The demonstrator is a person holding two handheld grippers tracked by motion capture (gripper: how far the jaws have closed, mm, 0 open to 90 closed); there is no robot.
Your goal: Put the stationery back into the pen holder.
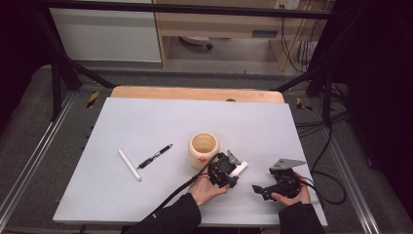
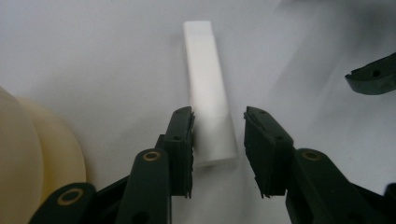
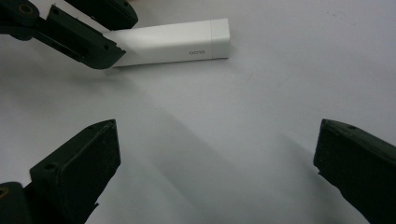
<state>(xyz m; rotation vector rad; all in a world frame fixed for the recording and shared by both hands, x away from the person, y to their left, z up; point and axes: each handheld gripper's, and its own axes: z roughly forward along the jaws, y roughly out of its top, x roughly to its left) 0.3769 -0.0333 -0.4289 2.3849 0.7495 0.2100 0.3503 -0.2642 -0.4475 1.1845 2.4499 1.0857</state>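
A white rectangular bar (image 1: 239,168) with a cap lies flat on the table just right of the cream cup (image 1: 203,148). My left gripper (image 1: 233,171) reaches over the bar's near end. In the left gripper view the bar (image 2: 210,107) lies between the jaws of my left gripper (image 2: 218,114); the left pad is beside it and a gap stays at the right pad. My right gripper (image 1: 258,189) rests to the right, near the front edge. Its jaws (image 3: 215,140) stand wide open over bare table, with the bar (image 3: 173,43) and the left gripper (image 3: 112,32) ahead.
A black pen (image 1: 155,156) and a white stick (image 1: 129,165) lie to the left on the pale grey mat (image 1: 146,122). The cup's side (image 2: 32,149) is close at the left gripper's left. Black cables trail off the right edge.
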